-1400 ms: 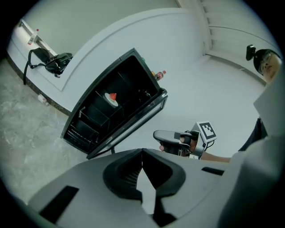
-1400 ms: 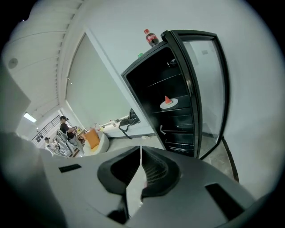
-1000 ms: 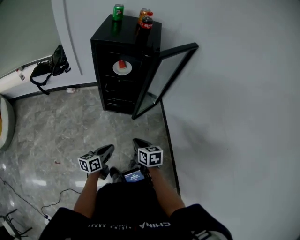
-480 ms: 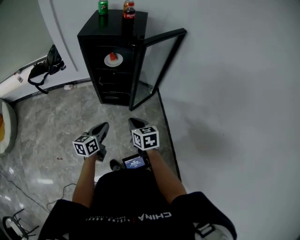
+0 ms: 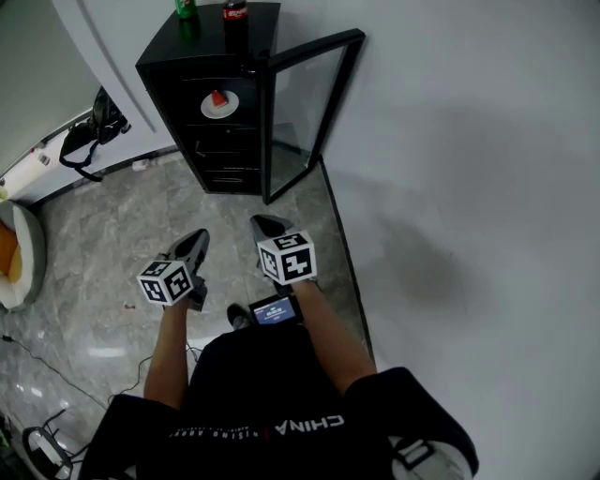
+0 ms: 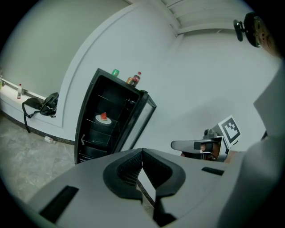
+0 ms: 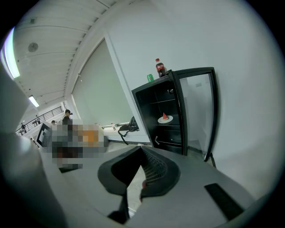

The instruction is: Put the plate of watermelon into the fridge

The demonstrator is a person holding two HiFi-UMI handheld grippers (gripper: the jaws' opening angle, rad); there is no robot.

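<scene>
**A:** What takes up most of the head view?

**B:** A pale wall (image 5: 469,141) from 12 round to 5 o'clock, and grey marbled floor (image 5: 103,225) at 9. The black fridge (image 5: 211,42) stands at 11 o'clock against the wall. Its glass door (image 5: 314,103) is swung wide open toward 1 o'clock.

**A:** Is anything cut off or hard to read?

**B:** The fridge's top runs into the upper edge. Only part of the green can (image 5: 186,7) shows there, and the cola bottle (image 5: 234,11) beside it is clipped too. The lower shelves are too dark to make out.

**A:** And the hand-held grippers?

**B:** Both are near 6 o'clock, well apart from the fridge and aimed toward it. The left hand-held gripper (image 5: 199,236) has its jaws pressed together with nothing between them. The right hand-held gripper (image 5: 259,223) has its jaw tips meeting as well, and it is also empty.

**A:** Where is the plate?

**B:** The white plate (image 5: 231,109) lies flat on a shelf in the fridge's upper half, with one more shelf above it. The watermelon (image 5: 217,97) wedge sits on the plate with its point up, toward 12 o'clock. It is too small to tell which way its long side runs.
</scene>
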